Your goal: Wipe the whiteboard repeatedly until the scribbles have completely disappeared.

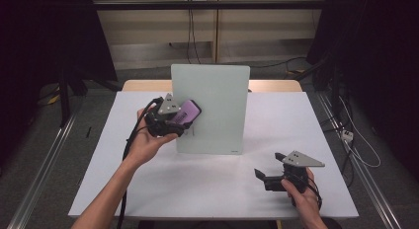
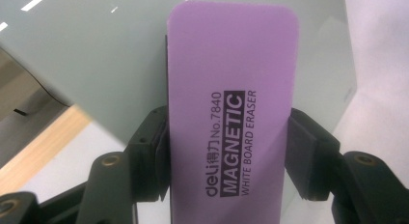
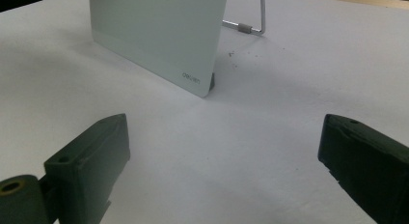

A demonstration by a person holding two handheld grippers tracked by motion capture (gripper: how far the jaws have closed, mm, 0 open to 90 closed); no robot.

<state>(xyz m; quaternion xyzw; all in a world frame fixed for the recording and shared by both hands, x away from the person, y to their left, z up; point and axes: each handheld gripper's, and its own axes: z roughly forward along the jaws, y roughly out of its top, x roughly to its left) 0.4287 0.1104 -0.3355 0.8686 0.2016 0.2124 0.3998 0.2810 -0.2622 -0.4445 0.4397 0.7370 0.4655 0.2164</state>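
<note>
A pale green-white glass board (image 1: 212, 108) stands tilted on a wire stand in the middle of the white table (image 1: 99, 165). My left gripper (image 1: 180, 121) is shut on a purple magnetic whiteboard eraser (image 1: 187, 112), held up against the board's left part. In the left gripper view both pads clamp the sides of the eraser (image 2: 231, 108), with the board (image 2: 96, 55) right behind it. My right gripper (image 1: 267, 172) rests low at the table's front right, jaws wide apart and nothing between them. Its own view shows the right gripper (image 3: 224, 156) facing the board's lower corner (image 3: 159, 35).
The board's wire stand (image 3: 251, 26) sticks out behind it. A wooden strip (image 1: 143, 85) edges the table's far side. Metal rails (image 1: 44, 165) run along both sides on the floor, and cables (image 1: 356, 140) lie at the right.
</note>
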